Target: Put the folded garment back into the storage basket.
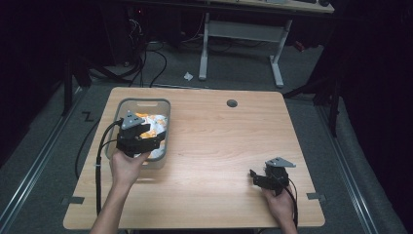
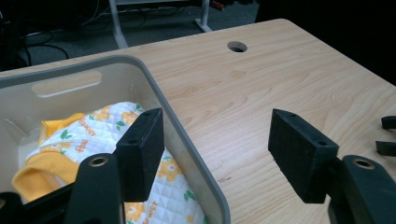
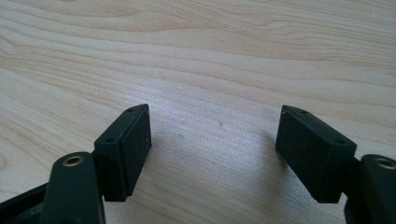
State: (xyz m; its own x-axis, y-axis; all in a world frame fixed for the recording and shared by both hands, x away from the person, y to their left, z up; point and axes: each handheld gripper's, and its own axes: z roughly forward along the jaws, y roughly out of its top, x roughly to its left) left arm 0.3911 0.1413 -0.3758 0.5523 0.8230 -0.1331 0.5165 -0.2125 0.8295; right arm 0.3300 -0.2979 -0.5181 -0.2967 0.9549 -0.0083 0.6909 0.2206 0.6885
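At the left of the high view the left gripper [image 1: 146, 127] hangs over a grey bin [image 1: 127, 103] that sits close to the table's [image 1: 219, 146] left edge. A white quilted cloth [image 1: 157, 123] with orange flowers and yellow trim lies inside the bin. In the left gripper view the jaws stand wide apart with nothing pressed between them: one pad is over the cloth [image 2: 173, 191] inside the bin, the other over bare wood, and the bin's rounded rim [image 2: 187, 140] runs up through the gap between them.

To the right of the bin, the tabletop is open wood as far as the small round hole [image 1: 232, 103] near the far edge and on to the right edge.

The right gripper [image 1: 254, 175] sits low at the lower right of the high view, near the table's front right corner and well apart from the bin. In the right gripper view its jaws [image 3: 212, 140] are spread wide over bare wood grain, holding nothing.
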